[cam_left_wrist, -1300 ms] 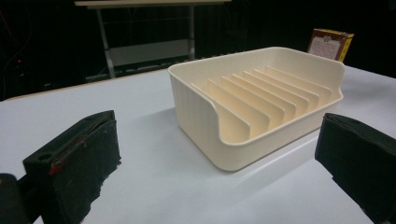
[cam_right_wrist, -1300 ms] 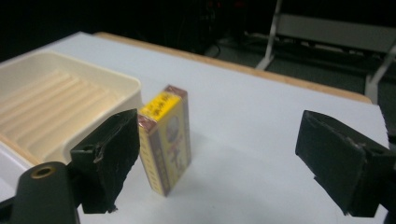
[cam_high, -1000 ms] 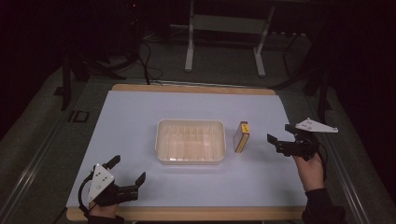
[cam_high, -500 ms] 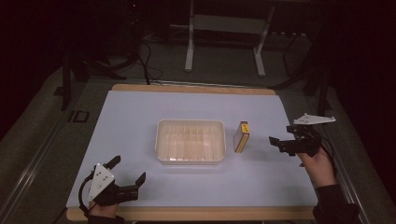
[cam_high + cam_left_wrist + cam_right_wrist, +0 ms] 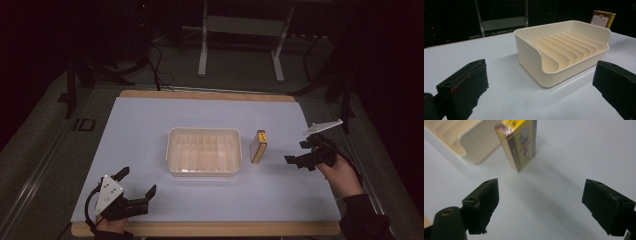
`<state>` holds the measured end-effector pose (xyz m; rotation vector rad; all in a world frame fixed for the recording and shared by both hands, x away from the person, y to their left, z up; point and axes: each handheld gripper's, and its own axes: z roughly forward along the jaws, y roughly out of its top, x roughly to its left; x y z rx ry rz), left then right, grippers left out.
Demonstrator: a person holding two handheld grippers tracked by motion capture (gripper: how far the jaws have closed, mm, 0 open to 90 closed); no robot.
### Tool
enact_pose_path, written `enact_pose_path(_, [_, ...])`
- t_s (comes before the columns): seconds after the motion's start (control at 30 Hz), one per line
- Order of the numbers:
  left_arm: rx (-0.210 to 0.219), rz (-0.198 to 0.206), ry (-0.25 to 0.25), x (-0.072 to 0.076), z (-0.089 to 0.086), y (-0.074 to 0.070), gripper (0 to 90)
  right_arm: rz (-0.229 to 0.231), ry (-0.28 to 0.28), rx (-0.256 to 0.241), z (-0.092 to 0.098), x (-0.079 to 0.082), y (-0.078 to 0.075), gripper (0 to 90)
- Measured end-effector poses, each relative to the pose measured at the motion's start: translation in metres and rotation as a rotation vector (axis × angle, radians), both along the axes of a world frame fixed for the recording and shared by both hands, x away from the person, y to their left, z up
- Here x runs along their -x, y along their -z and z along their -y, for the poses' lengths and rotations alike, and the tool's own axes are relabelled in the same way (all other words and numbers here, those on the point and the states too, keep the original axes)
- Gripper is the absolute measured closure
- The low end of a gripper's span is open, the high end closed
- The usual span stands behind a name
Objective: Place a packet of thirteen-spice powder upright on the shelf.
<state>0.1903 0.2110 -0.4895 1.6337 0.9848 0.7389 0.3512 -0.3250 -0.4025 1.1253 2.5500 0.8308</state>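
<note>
In the high view, a cream plastic tray (image 5: 203, 151) with moulded ribs across its floor sat at the middle of the frame on a pale matte table (image 5: 150, 125) edged in light wood. Just right of it, apart from its wall, a small yellow box (image 5: 258, 146) stood on edge. The left gripper (image 5: 137, 189) lay at the lower left, jaws wide apart and holding nothing. The right gripper (image 5: 299, 153) hovered at the right of the frame, near the box, jaws likewise spread and empty. Beyond the table the room was dark, with a pale metal stand (image 5: 240, 40) and cables on a grey floor.

In the left gripper view, the tray (image 5: 564, 50) showed smooth rounded corners and thin upright fins; the box (image 5: 603, 18) peeked over its far rim at the upper right. Two black foam-like jaws stood far apart.

In the right gripper view, the glossy printed box (image 5: 520, 141) stood at the top centre beside the tray's corner (image 5: 471, 140), ahead of open, empty jaws.
</note>
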Motion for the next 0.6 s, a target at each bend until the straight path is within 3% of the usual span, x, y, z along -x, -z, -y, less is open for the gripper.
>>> enact_pose_path(0.27, [0.004, 0.0, -0.001, 0.0, 0.0, 0.0, 0.0, -0.121, -0.059, 0.106, -0.004, -0.008, 0.001, 13.9])
enact_pose_path(0.43, [0.005, 0.001, 0.0, 0.0, 0.0, 0.0, 0.0, -0.181, -0.094, 0.136, -0.004, -0.013, 0.005, 13.9])
enact_pose_path(0.6, [0.003, 0.0, 0.0, 0.0, 0.0, 0.0, 0.0, -0.263, -0.132, 0.2, -0.003, -0.018, 0.011, 15.1])
